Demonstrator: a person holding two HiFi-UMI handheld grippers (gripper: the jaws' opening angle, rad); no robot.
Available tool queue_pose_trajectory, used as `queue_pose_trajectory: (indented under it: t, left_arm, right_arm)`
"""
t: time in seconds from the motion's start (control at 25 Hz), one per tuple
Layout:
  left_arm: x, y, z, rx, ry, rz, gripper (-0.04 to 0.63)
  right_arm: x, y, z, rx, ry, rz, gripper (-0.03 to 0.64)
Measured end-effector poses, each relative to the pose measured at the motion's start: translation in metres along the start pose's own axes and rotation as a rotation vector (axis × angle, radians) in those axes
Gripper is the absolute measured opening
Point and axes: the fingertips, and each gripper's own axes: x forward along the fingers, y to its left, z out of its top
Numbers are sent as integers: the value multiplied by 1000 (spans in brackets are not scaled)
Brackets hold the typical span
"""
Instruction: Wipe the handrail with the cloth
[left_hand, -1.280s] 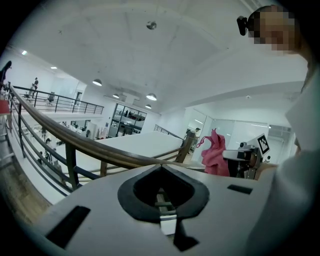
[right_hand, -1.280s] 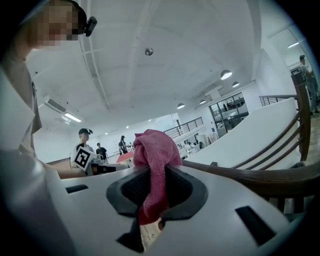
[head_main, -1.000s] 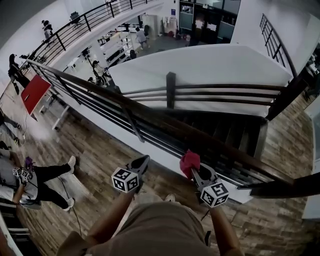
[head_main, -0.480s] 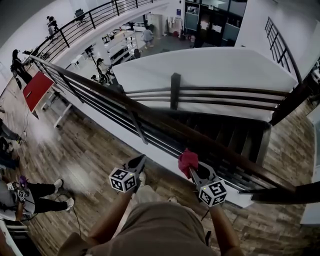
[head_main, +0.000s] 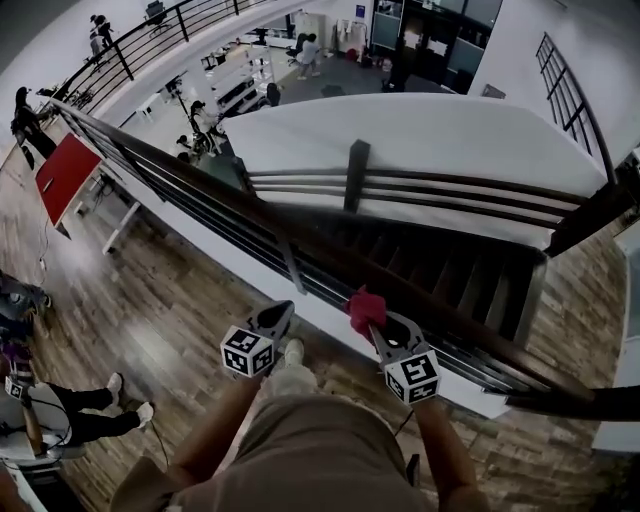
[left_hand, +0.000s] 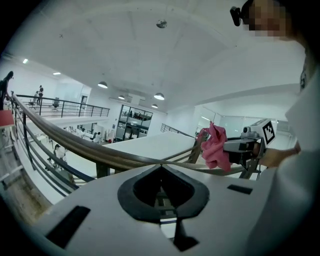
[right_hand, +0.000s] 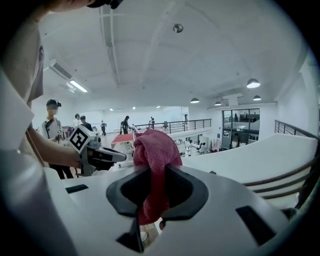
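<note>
Cloth (head_main: 366, 308) clamped in right gripper (head_main: 374, 324) fingers near the handrail (left_hand: 86, 149); left gripper (head_main: 283, 313) fingers together, holding nothing.

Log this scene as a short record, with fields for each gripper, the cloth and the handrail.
left gripper: jaws shut, nothing between them
right gripper: jaws shut on the cloth
cloth: pink, bunched, sticking out past the jaws
handrail: dark, running diagonally ahead of both grippers
cloth touching handrail: cannot tell
</note>
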Motion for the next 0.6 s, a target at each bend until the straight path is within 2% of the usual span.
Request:
queue_pose_trajectory:
  t: [0.28,0.44,0.6]
  left_arm:
    - [19,117,26,13,21,-5,18]
    - [33,160,40,49,19,-12,18]
    - [51,190,51,106,9,-22,18]
  right_arm:
    - [148,22,21,-162,117,-49,69]
    - [218,27,20,-268,190,-96,69]
    - [277,35,17,-442,252,-154,69]
